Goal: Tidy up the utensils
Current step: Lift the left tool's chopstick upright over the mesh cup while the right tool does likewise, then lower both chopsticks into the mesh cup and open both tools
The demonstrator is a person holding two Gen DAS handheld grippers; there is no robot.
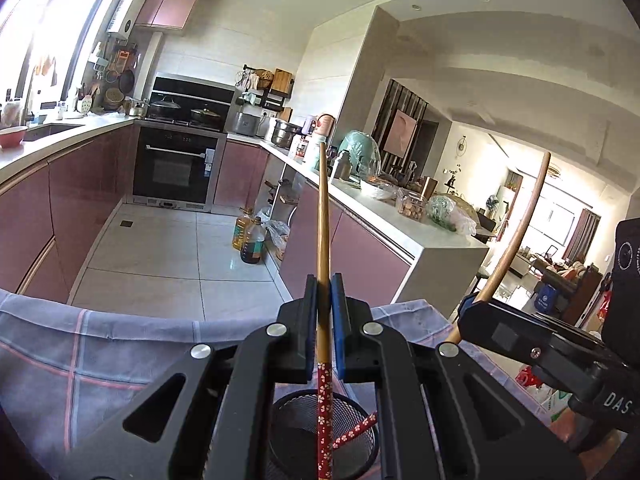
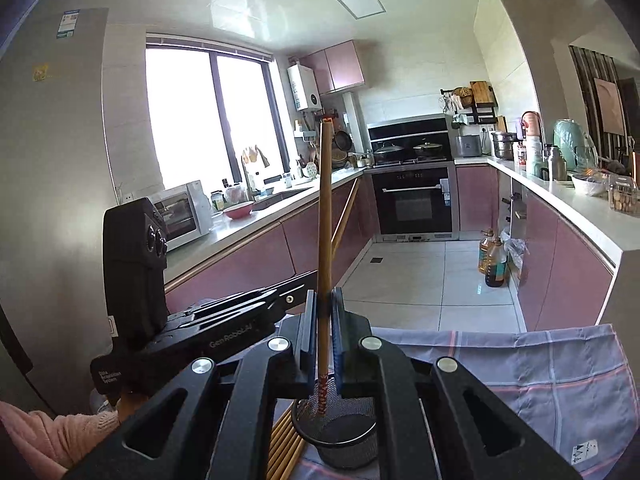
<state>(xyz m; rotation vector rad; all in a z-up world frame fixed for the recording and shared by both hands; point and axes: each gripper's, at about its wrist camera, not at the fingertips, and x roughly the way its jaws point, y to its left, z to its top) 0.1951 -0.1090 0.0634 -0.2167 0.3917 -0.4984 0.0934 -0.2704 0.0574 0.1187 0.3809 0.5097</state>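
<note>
A: L gripper (image 1: pixel 325 292)?
B: Clamped on one chopstick (image 1: pixel 322 216), upright, red flowered end dipping into the mesh cup (image 1: pixel 288 436) below. A 2nd red end already leans inside the cup.
A: R gripper (image 2: pixel 325 308)?
B: Clamped on another chopstick (image 2: pixel 325 208), lower end at the cup rim. More chopsticks (image 2: pixel 284 444) lie beside the cup on a checked cloth (image 2: pixel 540 372)

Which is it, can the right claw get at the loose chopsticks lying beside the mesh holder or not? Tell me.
Probably not as things stand. The right claw is shut on a chopstick above the mesh holder, so its jaws are occupied. The loose chopsticks lie close below, left of the holder, uncovered, once it lets go.
</note>
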